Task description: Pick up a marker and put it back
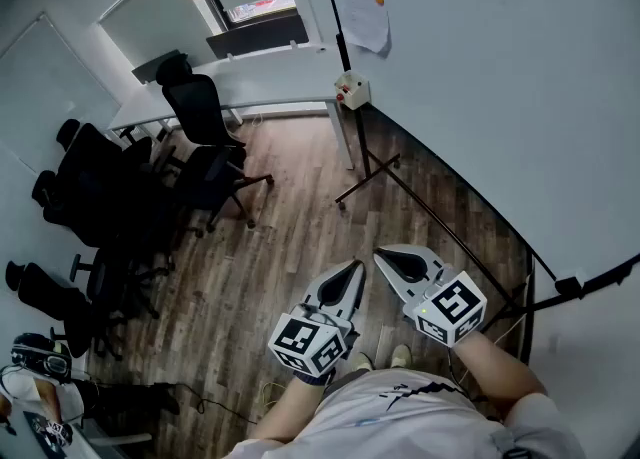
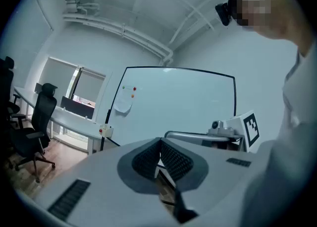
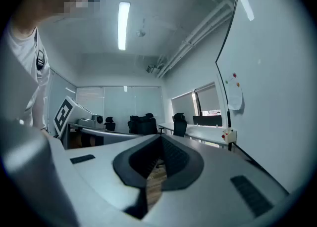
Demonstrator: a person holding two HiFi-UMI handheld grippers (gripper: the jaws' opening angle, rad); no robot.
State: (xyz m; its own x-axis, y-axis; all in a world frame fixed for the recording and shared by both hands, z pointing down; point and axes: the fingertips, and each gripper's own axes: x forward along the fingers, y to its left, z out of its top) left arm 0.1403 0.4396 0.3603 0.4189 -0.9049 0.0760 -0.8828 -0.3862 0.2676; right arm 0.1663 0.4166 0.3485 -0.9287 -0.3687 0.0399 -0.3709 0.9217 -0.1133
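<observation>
1. White fabric of the person's shirt (image 1: 400, 412) fills the lower edge of the head view, behind both pairs of fingers.
2. The left gripper (image 1: 354, 267) has its jaws brought together. Its dark ribbed pads (image 2: 173, 159) meet at the tips with nothing between them.
3. The right gripper (image 1: 383, 256) is held close beside it, and the two sets of tips are near each other. Its jaws are likewise pressed together and hold nothing.
4. Below the fingertips lies the wooden floor (image 1: 290, 227).
5. A whiteboard (image 1: 500, 97) on a black frame stands to the right of the right fingers. Beyond the tips, a small box (image 1: 352, 90) with red buttons and a paper sheet (image 1: 362, 7) hang on it.
6. Ahead and to the left of the left fingers are black office chairs (image 1: 200, 112) beside a white desk (image 1: 255, 92).
7. The marker cannot be made out in any view. The board's lower edge, right of the right fingers, looks too small and dim to tell.
</observation>
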